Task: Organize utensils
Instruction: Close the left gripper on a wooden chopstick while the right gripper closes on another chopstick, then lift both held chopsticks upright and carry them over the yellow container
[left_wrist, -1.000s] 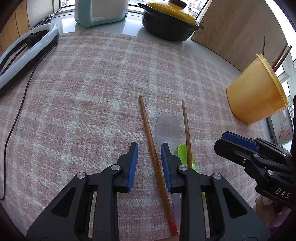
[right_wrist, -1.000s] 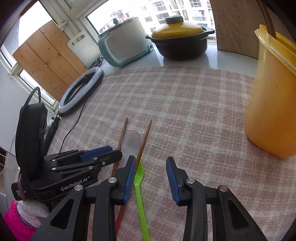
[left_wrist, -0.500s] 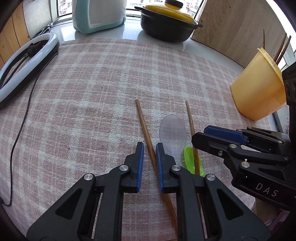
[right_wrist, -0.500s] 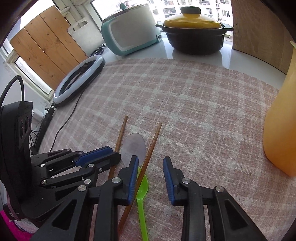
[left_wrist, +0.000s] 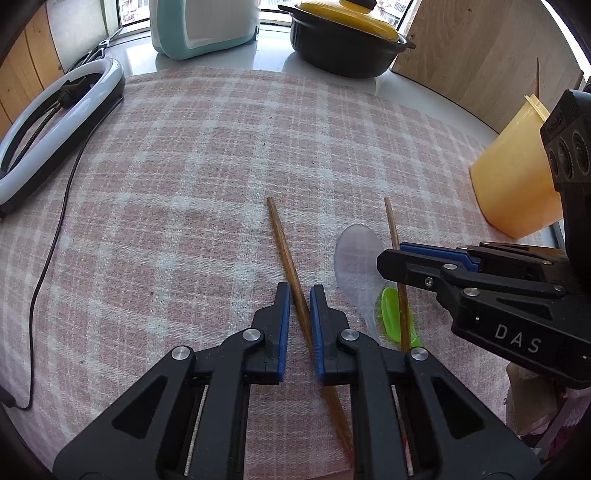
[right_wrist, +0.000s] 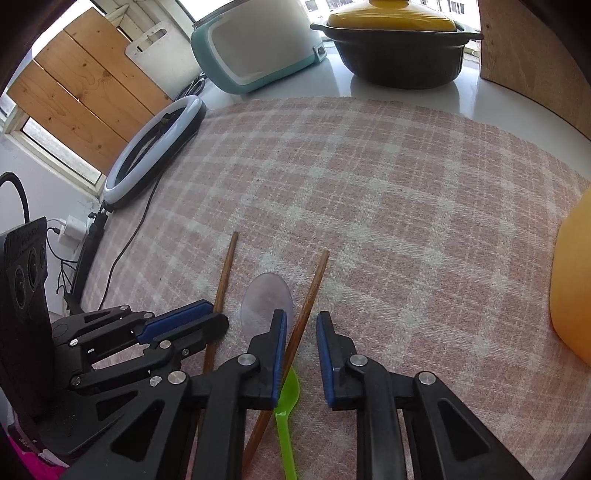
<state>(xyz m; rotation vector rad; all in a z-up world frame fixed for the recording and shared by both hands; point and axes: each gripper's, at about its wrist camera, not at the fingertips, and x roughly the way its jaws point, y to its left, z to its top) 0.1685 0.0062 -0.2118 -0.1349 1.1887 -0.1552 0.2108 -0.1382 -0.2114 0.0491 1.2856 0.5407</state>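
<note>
Two chopsticks lie on the checked cloth (left_wrist: 207, 155) covering the worktop, with a clear spoon (left_wrist: 356, 258) and a green spoon (left_wrist: 391, 314) between them, and the yellow tub (left_wrist: 513, 177) that looks meant to take them stands well off to the right, a couple of sticks already poking out of it.

To do this pick well, I'd say each tool wants its pads low and square to its own stick, closing gently so the thin wood doesn't roll or flick away, then lifting straight up clear of the spoons before heading for the tub.

The left tool (left_wrist: 300, 306) is nearly closed: its blue pads (left_wrist: 283, 317) straddle the left chopstick (left_wrist: 286, 254) with only a sliver of room either side, so it looks on the point of pinching; I can't say for sure the pads are touching the wood. The right tool (right_wrist: 301, 339) is wider, about half open. The right chopstick (right_wrist: 312, 288) runs between its pads, close against the left-hand one (right_wrist: 280, 343) with a clear gap to the other, so nothing is gripped there. That stick also crosses over the bowl of the green spoon, and I'd expect the spoon to be nudged if the tool closes carelessly
</note>
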